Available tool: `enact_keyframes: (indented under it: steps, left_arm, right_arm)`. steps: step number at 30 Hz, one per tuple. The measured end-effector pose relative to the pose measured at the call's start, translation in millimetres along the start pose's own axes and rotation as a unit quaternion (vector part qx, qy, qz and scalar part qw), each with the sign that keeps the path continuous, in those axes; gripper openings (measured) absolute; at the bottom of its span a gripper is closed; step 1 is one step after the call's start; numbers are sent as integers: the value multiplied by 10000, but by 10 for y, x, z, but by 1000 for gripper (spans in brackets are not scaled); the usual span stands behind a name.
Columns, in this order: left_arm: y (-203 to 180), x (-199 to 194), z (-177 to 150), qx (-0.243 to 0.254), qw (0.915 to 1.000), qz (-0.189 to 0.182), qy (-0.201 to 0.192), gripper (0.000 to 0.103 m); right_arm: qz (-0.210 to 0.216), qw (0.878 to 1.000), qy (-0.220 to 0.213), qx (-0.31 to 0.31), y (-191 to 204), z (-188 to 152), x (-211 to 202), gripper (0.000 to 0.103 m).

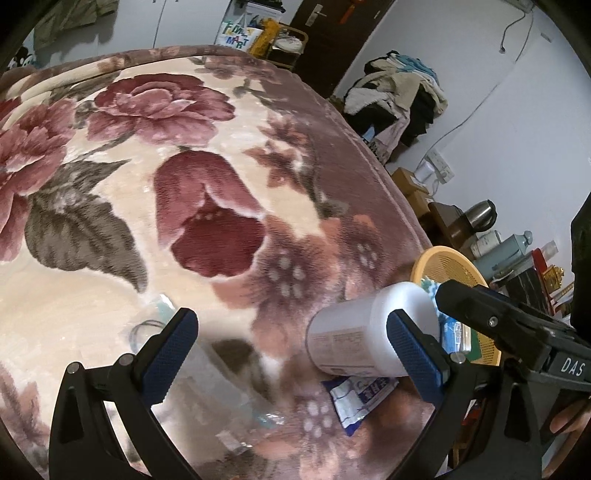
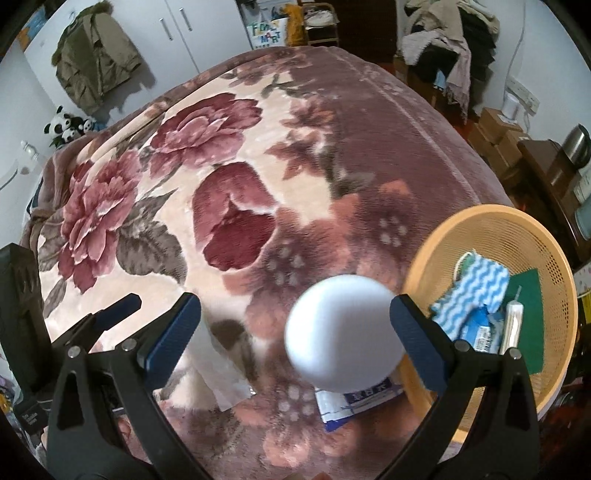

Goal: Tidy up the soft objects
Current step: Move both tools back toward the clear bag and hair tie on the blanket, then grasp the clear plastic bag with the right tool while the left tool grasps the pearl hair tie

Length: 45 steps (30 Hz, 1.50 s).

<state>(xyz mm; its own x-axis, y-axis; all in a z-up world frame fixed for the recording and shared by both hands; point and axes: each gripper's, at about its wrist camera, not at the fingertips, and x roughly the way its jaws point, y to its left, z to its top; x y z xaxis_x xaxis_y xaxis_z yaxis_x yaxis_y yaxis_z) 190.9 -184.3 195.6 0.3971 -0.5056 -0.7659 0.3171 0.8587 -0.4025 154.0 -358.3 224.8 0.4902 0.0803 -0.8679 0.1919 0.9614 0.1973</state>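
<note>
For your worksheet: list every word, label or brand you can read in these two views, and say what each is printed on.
"DAS": white letters on the right claw's black body.
"FAMILY MART": coloured letters on the bag at the far wall; partly blurred.
White bottle: label print too small to read.
Blue-and-white packet: characters blurred, unreadable.

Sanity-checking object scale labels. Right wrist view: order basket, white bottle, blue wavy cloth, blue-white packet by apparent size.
1. basket, largest
2. white bottle, though it sits nearest the camera, end-on and blurred, so it is inflated
3. blue wavy cloth and blue-white packet: similar visible area, and the bottle partly hides the packet, so no ranking
</note>
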Motion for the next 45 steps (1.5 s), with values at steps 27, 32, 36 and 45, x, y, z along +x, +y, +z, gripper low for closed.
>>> enact_keyframes:
  steps: [27,32,36,45]
  left_arm:
    - [1589,-96,-506,-1125,9909,713,172,102]
    - [1806,-69,-668,-1291,9879,809,283,102]
    - [1943,-52,-789,-1383,9860,858,355,102]
    - [2196,-17,-999,-1587,9818,915,490,102]
  right_arm:
    - [234,9879,993,-1165,1035,-543,981,103]
    - [115,9790,1355,-1517,1169,-784,1368,103]
    - [24,9751,1551,-1588,1204,-894,1611,103]
    - [159,9735,1665,-1560,1223,-1057,1731,29]
